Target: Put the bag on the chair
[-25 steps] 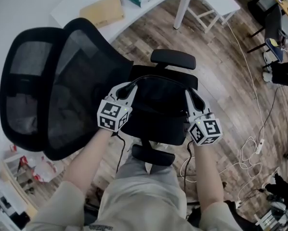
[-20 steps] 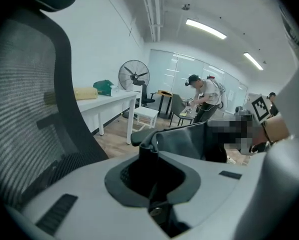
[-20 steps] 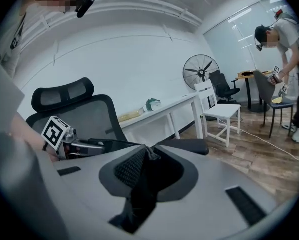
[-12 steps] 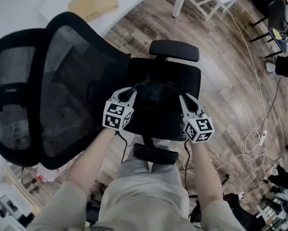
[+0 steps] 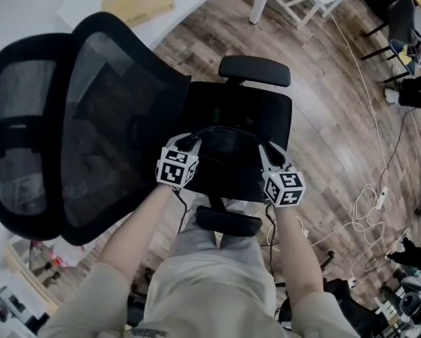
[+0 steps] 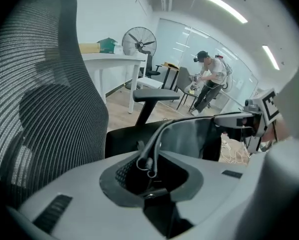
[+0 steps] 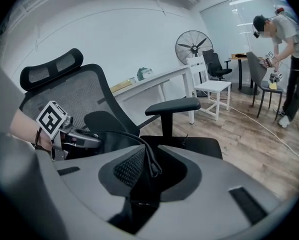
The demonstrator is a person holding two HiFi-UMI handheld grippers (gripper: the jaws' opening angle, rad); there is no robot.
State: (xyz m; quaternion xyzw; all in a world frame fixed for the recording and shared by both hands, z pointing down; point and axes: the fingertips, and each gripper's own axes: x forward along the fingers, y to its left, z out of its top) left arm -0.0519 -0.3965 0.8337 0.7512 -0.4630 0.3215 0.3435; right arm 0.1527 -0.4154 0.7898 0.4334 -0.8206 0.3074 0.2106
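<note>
A black bag (image 5: pixel 228 159) rests on the seat (image 5: pixel 270 115) of a black mesh office chair. Its thin strap (image 5: pixel 228 128) arches between my two grippers. My left gripper (image 5: pixel 190 141) is at the strap's left end, and its jaws are opening. The strap (image 6: pixel 157 143) lies loose in the gap of the left gripper (image 6: pixel 152 176), not pinched. My right gripper (image 5: pixel 264 151) is at the right end, also opening. There the strap (image 7: pixel 152 161) leans on one textured pad (image 7: pixel 129 168) of the right gripper (image 7: pixel 150 178), with dark space beside it.
The tall mesh backrest (image 5: pixel 105 125) stands to the left, and armrests (image 5: pixel 255 70) flank the seat. A white desk (image 5: pixel 77 2) holding a brown envelope (image 5: pixel 136 2) is beyond it. Cables (image 5: pixel 358 217) trail over the wood floor at right. A person (image 6: pixel 209 81) works far off.
Both grippers came down and back toward me with the bag settling on the seat. The left jaws have spread apart around the strap.
</note>
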